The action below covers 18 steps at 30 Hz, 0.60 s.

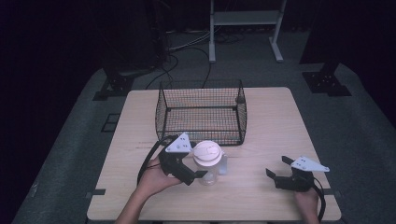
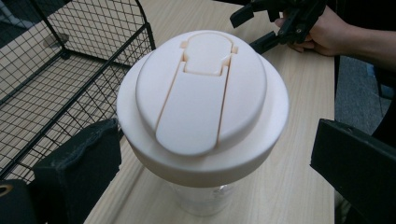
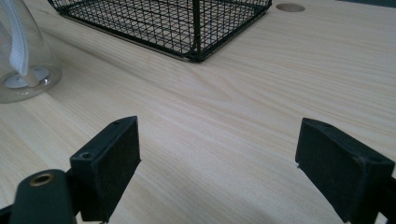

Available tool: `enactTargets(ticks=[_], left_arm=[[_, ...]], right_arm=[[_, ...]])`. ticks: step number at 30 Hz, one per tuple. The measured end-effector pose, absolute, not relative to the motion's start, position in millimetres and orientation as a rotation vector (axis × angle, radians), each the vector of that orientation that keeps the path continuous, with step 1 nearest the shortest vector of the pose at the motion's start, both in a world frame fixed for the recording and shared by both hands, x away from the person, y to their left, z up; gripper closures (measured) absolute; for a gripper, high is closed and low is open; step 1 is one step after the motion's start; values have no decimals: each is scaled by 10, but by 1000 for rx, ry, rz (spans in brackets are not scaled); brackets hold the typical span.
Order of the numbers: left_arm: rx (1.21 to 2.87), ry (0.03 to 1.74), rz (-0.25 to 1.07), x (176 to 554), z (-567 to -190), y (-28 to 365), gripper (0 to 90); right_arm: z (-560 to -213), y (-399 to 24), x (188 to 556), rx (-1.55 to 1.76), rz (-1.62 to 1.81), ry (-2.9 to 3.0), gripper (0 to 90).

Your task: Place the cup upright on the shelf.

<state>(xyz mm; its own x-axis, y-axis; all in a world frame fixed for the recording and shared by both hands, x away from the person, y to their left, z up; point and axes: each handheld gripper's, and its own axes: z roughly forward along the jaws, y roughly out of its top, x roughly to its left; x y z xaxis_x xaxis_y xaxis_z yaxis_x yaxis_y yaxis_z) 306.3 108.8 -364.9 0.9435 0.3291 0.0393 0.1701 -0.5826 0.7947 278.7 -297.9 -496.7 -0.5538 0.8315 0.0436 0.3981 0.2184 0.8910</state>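
Left gripper [image 1: 200, 175] at lower center, jaws spread around the shaker bottle [image 1: 208, 163] — contact looks unlikely, hard to tell. Right gripper [image 1: 276, 175], lower right, jaws apart over bare table [image 1: 271, 121].

The high view is dim with dark vignetted edges, while both gripper views are bright and sharp.

Bottle [image 1: 208, 163] stands on table [image 1: 271, 116], just before wire basket [image 1: 201, 112]
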Motion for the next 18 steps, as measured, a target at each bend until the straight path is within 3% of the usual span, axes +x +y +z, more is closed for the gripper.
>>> enactTargets(ticks=[18], left_arm=[[2280,364,195,3198,-3676,911,9]], right_arm=[[-4967,-2977,2787,1130,1294,2053,129]])
